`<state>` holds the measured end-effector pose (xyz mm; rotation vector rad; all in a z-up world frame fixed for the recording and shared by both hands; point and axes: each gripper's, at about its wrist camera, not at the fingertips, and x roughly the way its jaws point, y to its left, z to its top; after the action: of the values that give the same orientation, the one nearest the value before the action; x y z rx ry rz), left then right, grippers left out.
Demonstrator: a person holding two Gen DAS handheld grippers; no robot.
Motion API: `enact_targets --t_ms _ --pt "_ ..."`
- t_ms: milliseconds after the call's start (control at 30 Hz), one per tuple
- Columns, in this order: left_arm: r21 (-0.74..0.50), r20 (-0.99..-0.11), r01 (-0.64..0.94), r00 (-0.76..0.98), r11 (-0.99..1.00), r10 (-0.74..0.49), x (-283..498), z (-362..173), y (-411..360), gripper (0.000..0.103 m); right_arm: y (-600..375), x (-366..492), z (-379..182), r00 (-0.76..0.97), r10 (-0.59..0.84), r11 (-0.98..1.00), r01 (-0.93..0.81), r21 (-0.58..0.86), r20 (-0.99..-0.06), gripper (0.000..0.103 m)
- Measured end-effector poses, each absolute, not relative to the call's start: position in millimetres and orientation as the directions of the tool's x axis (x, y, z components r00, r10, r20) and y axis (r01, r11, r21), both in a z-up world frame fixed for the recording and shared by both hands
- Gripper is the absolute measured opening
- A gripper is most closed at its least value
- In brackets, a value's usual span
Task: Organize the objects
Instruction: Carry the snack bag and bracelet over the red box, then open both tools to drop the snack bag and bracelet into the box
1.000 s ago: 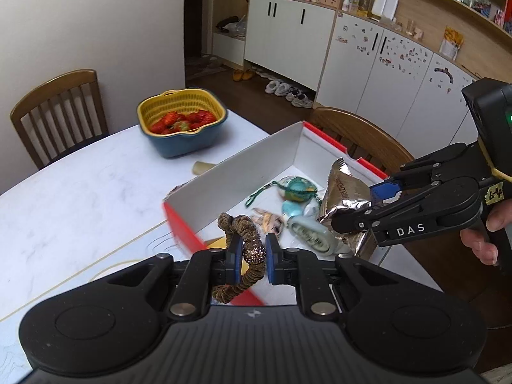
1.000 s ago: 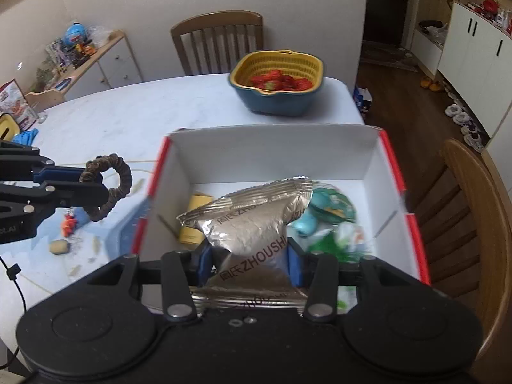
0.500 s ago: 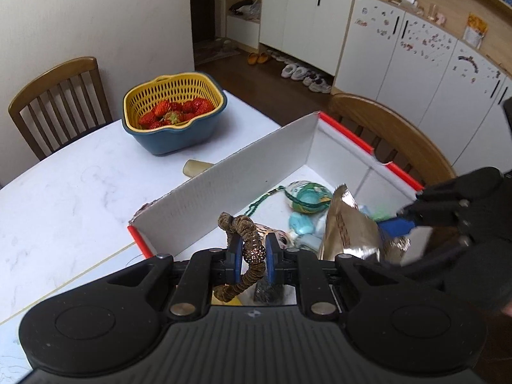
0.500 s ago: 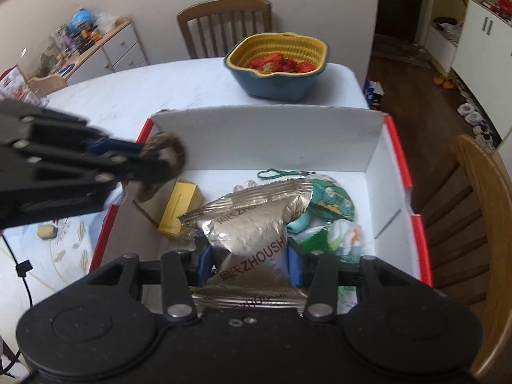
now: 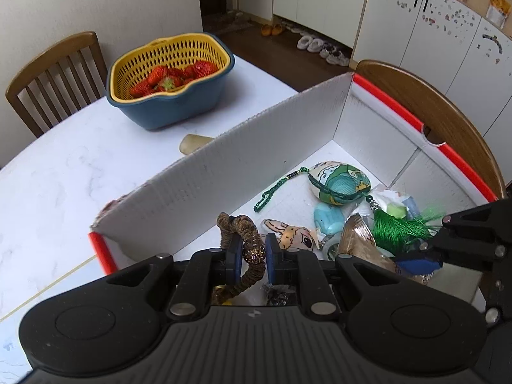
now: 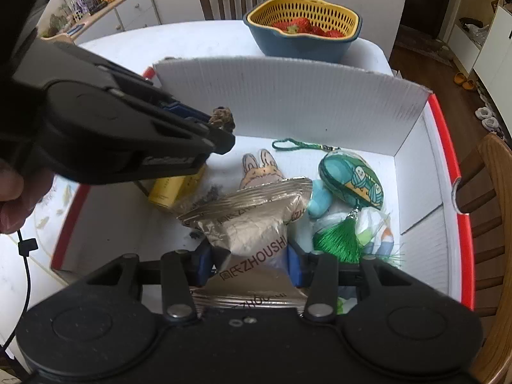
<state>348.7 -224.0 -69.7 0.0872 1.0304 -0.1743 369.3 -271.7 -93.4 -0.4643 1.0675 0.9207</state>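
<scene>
A white box with red rims (image 5: 243,172) (image 6: 288,96) stands on the table. My left gripper (image 5: 250,257) (image 6: 220,131) is shut on a brown beaded hair tie (image 5: 248,246) and hangs over the box's near-left part. My right gripper (image 6: 248,264) (image 5: 416,260) is shut on a silver snack bag (image 6: 252,220) (image 5: 358,243), low inside the box. In the box lie a green egg-shaped charm with a tassel (image 5: 340,184) (image 6: 352,179), a bunny figure (image 5: 292,235) (image 6: 260,168), a light blue item (image 5: 328,220) and a yellow packet (image 6: 172,188).
A blue bowl with a yellow strainer of strawberries (image 5: 169,80) (image 6: 302,28) stands beyond the box on the white table (image 5: 57,172). Wooden chairs (image 5: 54,76) (image 5: 428,108) (image 6: 489,198) stand at the table's far and right sides. A small beige object (image 5: 192,142) lies behind the box wall.
Both grippers have sunk toward the box. The left one, with the hair tie, moved from beside the box to over its inside. The snack bag went lower into the box.
</scene>
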Motion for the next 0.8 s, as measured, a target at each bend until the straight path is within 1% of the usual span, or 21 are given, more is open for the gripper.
enact_targets --t_ms 367,567,633,700,800 --pt "-0.064 -0.905 0.155 0.407 0.986 -0.123 371.5 -95.1 -223.8 0.014 -270.2 373.5 -105.5 0.148 0.405 0.562 -0.819 0.118 -0.902 0.045" --pt "-0.048 -0.919 0.138 0.382 0.989 -0.098 378.3 -100.0 -221.5 0.014 -271.9 377.4 -106.2 0.143 0.415 0.573 -0.808 0.137 -0.898 0.045" --pt "-0.053 -0.921 0.126 0.376 0.991 -0.097 379.5 -101.0 -220.2 0.014 -272.9 376.9 -102.9 0.148 0.425 0.569 -0.811 0.136 -0.893 0.049" --pt "-0.056 -0.923 0.117 0.373 0.992 -0.096 379.7 -101.7 -219.2 0.015 -275.1 376.8 -98.2 0.148 0.439 0.564 -0.813 0.144 -0.886 0.056" --pt "-0.063 -0.922 0.107 0.375 0.992 -0.099 378.8 -101.4 -217.9 0.015 -277.2 375.7 -92.4 0.145 0.455 0.552 -0.82 0.151 -0.879 0.06"
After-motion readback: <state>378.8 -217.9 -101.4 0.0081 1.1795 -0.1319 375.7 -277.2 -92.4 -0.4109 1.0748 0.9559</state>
